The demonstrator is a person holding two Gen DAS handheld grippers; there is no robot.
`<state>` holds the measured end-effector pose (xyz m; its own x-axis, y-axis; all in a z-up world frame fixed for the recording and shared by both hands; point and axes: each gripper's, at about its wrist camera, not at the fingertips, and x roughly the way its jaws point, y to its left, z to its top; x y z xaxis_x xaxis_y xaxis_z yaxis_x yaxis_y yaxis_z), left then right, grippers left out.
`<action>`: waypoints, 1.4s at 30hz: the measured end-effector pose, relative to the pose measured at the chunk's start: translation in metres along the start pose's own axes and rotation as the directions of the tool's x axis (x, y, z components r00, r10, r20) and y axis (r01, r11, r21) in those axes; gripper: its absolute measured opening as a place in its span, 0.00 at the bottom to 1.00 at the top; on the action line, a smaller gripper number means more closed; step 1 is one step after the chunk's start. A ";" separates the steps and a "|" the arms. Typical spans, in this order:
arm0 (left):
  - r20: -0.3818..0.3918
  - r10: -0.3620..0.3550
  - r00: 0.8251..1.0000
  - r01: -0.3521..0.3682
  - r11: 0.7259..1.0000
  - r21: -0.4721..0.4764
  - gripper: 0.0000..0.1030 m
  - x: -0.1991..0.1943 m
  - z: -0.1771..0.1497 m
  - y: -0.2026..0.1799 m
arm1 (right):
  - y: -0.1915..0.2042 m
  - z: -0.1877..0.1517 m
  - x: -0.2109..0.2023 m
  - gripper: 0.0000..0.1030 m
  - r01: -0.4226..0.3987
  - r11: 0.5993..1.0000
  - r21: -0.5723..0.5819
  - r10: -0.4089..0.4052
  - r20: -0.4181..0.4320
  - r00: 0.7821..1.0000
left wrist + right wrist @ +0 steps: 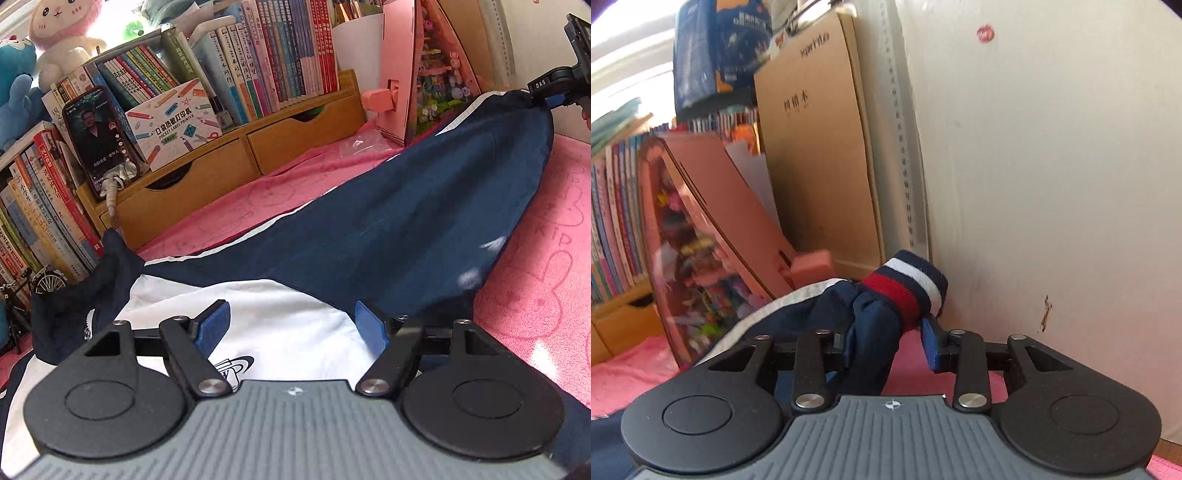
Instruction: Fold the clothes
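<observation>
Lower centre, left wrist view: left gripper [291, 325], fingers spread wide and empty, hovers over the white chest of the jacket [280, 325] on the pink towel [535, 295]. The navy sleeve [406, 221] runs to the upper right, where the right gripper [890, 343] has it at the striped cuff [908, 291]; its fingers stand apart, so the pinch cannot be judged. The fabric looks light, limp and slippery; cuffs and hems are the best holds.

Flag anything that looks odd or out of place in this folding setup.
The jacket's navy sleeve is lifted and stretched across the pink blanket, its striped cuff bunched between the right gripper fingers. Nothing looks damaged.
</observation>
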<state>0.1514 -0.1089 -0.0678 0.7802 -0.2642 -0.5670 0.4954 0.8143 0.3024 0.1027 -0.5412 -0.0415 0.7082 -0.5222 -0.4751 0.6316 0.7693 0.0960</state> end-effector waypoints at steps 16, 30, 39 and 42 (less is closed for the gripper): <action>0.004 0.252 0.968 -0.245 0.942 -0.228 0.82 -0.184 -0.097 0.089 | 0.014 -0.049 -0.237 1.00 -0.201 0.945 -0.257 0.263 0.236 0.935; -0.058 0.541 0.839 -0.496 0.717 -0.489 0.86 -0.283 -0.219 0.040 | 0.213 -0.294 -0.470 1.00 -0.613 0.605 -0.508 0.749 0.101 0.655; -0.031 0.716 0.697 -0.681 0.648 -0.340 0.98 -0.275 -0.237 0.039 | 0.224 -0.345 -0.468 0.99 -0.510 0.606 -0.611 0.730 0.172 0.662; -0.073 0.710 0.700 -0.669 0.617 -0.415 0.98 -0.281 -0.248 0.061 | 0.212 -0.344 -0.465 0.99 -0.445 0.603 -0.662 0.721 0.214 0.659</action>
<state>-0.1321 0.1425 -0.0801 0.8703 0.4310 -0.2382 -0.3747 0.8935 0.2476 -0.2013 -0.0090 -0.1016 0.9897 0.1318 -0.0567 -0.1429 0.9399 -0.3102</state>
